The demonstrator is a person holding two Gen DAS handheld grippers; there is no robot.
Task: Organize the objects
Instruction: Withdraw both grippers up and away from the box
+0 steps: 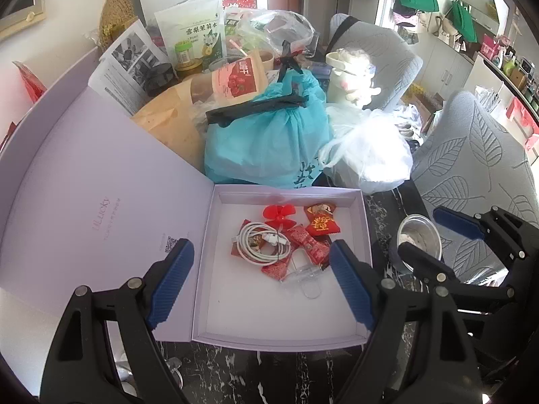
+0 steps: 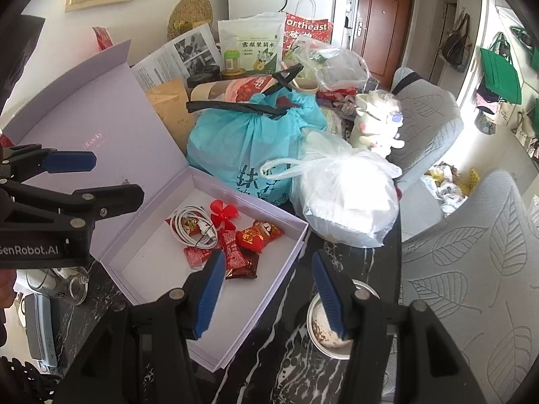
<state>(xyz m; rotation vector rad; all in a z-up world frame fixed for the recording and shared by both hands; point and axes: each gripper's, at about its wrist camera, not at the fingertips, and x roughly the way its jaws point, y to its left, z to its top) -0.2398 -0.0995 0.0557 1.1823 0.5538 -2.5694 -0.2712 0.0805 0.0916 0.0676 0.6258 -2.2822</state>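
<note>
One open lavender box (image 1: 365, 222) is lying on the black marbled table (image 2: 289, 370), with its one lid (image 1: 101, 181) standing open at the left edge. Inside the box, the following are lying near the far edge: one coiled white cable (image 1: 259, 242), one red propeller (image 1: 279, 214), one clear plastic piece (image 1: 305, 279), and at least four red candy packets (image 1: 305, 240), the exact number being unclear where they overlap. Beyond the box's far edge, one teal bag (image 1: 266, 134) and one white plastic bag (image 1: 370, 155) are sitting. One metal bowl (image 1: 419, 239) is standing beside the box's right edge. Two leaf-patterned chairs (image 2: 471, 269) are standing along the table's right edge.
</note>
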